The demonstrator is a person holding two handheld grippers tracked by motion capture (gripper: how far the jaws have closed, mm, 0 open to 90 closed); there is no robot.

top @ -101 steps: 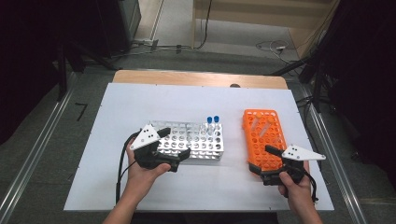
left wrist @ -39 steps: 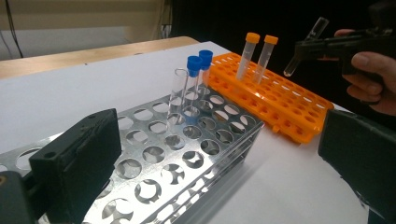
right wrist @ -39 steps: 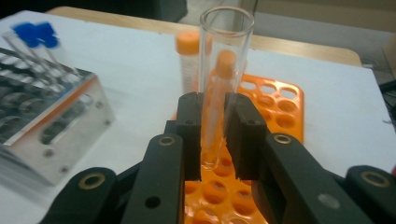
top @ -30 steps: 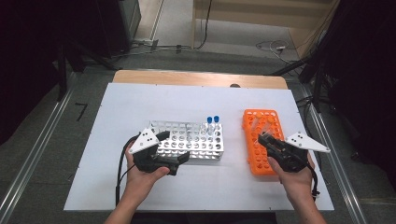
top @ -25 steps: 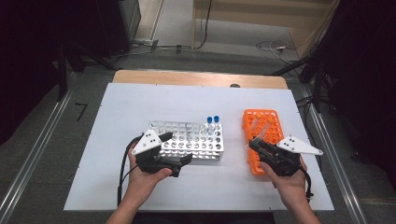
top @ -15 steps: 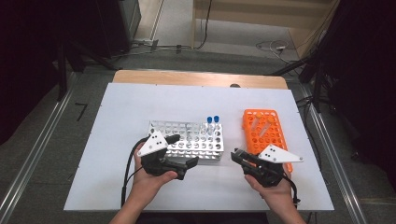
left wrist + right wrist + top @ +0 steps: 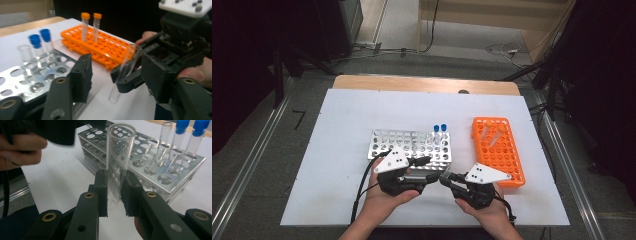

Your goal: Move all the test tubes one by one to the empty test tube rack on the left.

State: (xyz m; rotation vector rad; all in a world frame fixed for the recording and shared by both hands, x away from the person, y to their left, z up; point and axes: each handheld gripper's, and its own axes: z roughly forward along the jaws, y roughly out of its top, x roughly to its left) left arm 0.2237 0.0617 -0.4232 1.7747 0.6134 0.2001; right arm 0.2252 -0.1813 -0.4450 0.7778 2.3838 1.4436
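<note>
Gripping a clear, uncapped tube (image 7: 119, 162) near its lower end, the right gripper (image 7: 115, 195) holds it upright above the white table (image 7: 337, 130), just in front of the metal rack (image 7: 409, 145). Its jaws are clamped on the glass. The left gripper (image 7: 115, 75) faces it at close range; its jaws have just been closing, now stand partly open, and the tube lies between them, apart from the pads. In the metal rack stand two blue-capped tubes (image 7: 440, 131) and one uncapped tube (image 7: 165, 132). The orange rack (image 7: 497, 150), at the right, carries two orange-capped tubes (image 7: 90, 25).
</note>
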